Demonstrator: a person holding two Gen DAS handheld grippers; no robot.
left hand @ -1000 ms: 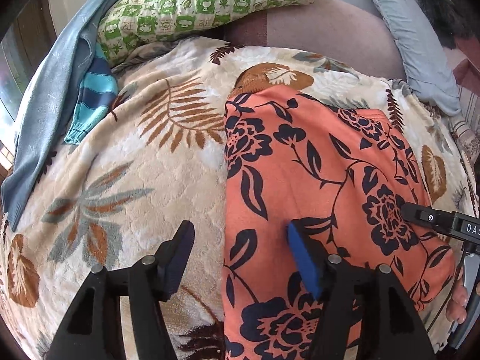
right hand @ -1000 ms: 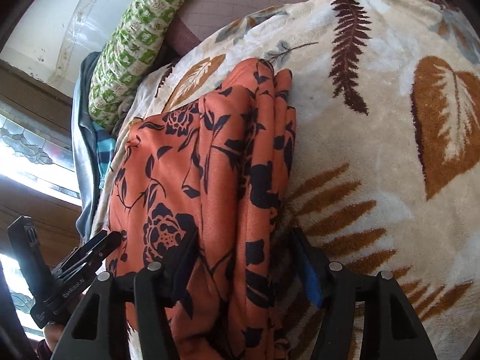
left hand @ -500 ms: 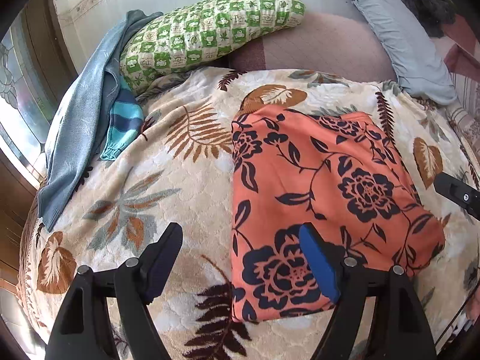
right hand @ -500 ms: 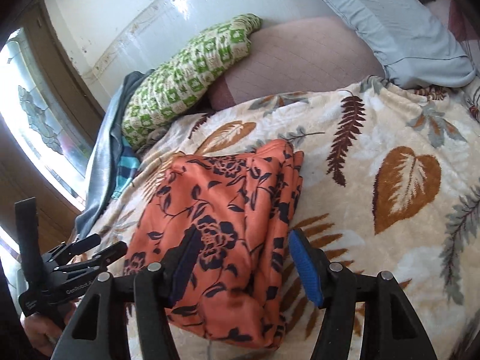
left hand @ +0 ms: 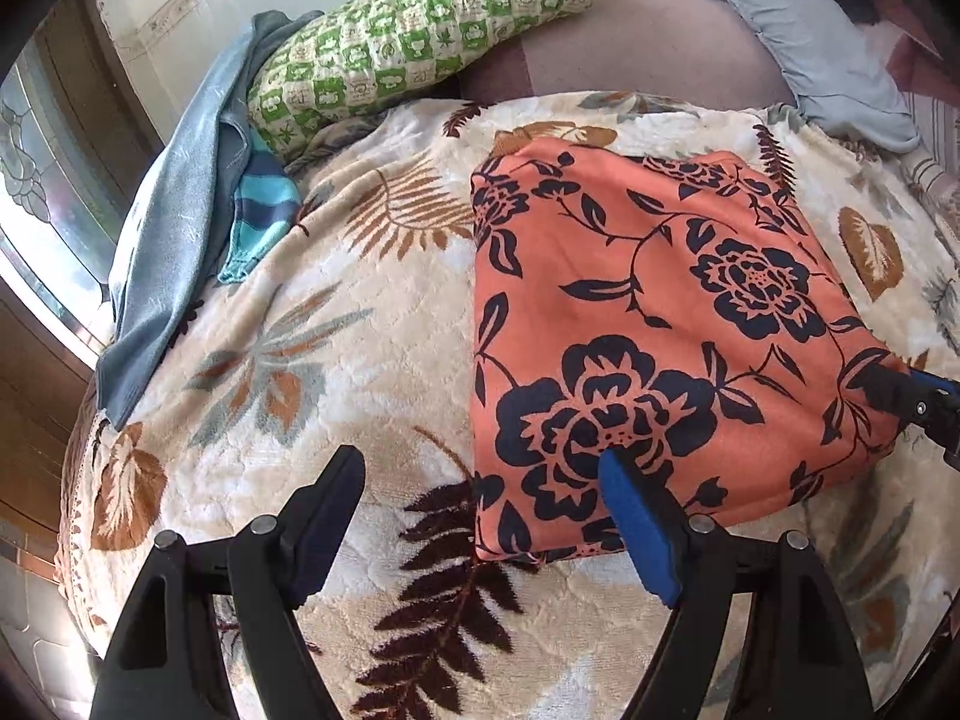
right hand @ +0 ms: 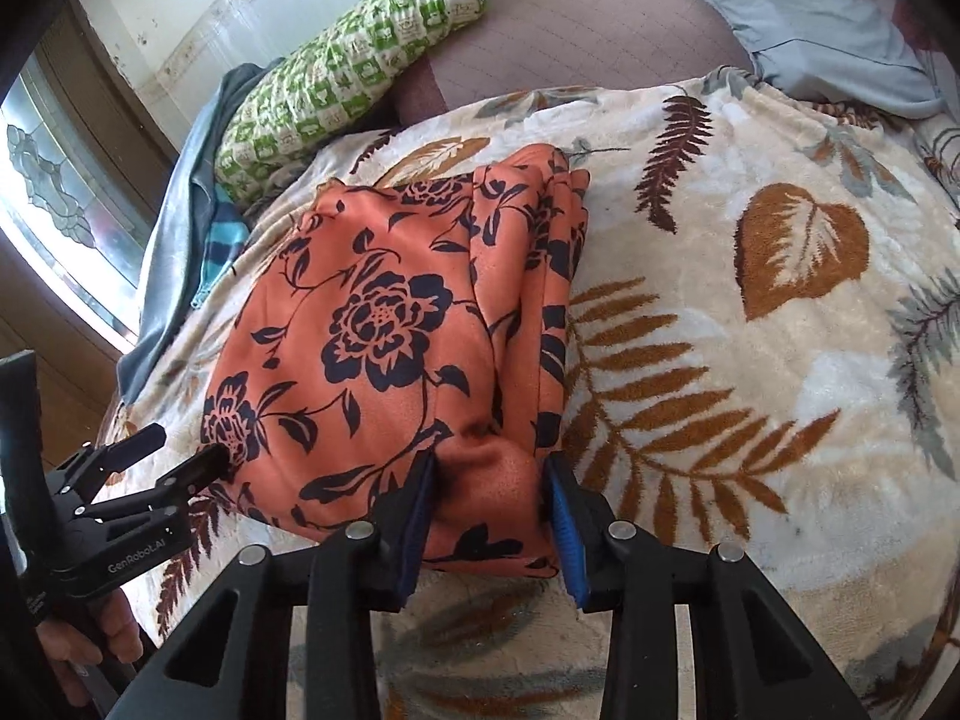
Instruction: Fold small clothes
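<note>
Left tool sits low with its fingers spread wide, nothing between the pads. Right tool has its fingers drawn in close, pinching a bunched fold of the orange floral cloth between the blue pads. The hand gripping the left tool's handle shows off to the right tool's left.

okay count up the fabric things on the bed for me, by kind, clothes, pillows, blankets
Clothes: 3 – orange floral garment, grey-blue garment, teal striped garment
Pillows: 2 – green checked pillow, pale blue pillow
Blankets: 1 – leaf-print blanket
Total: 6
</note>
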